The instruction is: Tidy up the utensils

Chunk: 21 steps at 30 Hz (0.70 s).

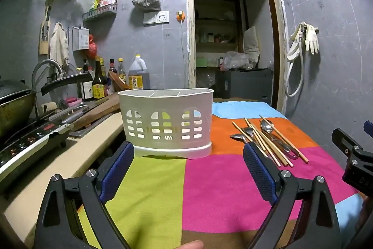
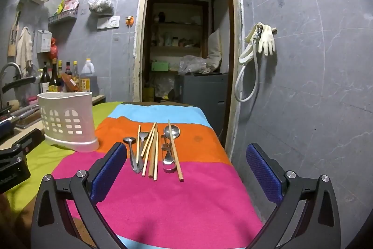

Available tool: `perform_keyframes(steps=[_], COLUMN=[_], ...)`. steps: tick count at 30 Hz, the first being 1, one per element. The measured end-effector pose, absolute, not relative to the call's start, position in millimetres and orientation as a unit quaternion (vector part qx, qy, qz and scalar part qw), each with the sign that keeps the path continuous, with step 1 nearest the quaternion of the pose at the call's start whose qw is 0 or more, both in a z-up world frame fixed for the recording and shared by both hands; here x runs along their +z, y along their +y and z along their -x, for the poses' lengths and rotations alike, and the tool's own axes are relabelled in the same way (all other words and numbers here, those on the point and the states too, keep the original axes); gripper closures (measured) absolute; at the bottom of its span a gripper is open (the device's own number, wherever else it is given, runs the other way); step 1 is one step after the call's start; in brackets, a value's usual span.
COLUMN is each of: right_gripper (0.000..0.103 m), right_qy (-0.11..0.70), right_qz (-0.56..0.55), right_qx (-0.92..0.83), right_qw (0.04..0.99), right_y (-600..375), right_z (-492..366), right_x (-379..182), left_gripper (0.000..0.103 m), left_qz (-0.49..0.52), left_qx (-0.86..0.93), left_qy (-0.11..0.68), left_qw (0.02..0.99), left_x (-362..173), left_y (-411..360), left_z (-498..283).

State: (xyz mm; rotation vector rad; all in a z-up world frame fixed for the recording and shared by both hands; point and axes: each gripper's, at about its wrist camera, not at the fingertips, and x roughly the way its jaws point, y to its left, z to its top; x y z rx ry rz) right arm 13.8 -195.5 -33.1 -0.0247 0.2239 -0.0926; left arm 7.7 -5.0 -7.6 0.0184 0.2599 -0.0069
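Note:
A white slotted utensil holder (image 1: 166,123) stands upright on a striped cloth; it also shows at the left in the right wrist view (image 2: 67,120). A pile of metal spoons (image 2: 131,151) and wooden chopsticks (image 2: 151,153) lies on the orange and pink stripes, to the holder's right (image 1: 268,139). My left gripper (image 1: 188,169) is open and empty, just in front of the holder. My right gripper (image 2: 186,169) is open and empty, just in front of the pile.
The cloth-covered table (image 2: 174,202) ends at the right near a grey tiled wall. A counter on the left holds a stove and wok (image 1: 14,106), a cutting board (image 1: 98,109) and sauce bottles (image 1: 100,83). An open doorway (image 2: 186,39) lies behind.

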Motion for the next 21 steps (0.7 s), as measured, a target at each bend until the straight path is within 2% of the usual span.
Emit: perform_keyframes(steps=[21], right_gripper=[0.000], right_qy=[0.117], right_qz=[0.011], right_qx=[-0.044], right_qw=[0.992], right_y=[-190.8], right_z=[-20.9], right_x=[-44.3], left_gripper=[0.011], left_qz=[-0.008], left_qx=[-0.006], left_qy=[0.134], left_qw=[0.991], left_x=[-13.2], left_y=[-2.8], left_z=[-10.7])
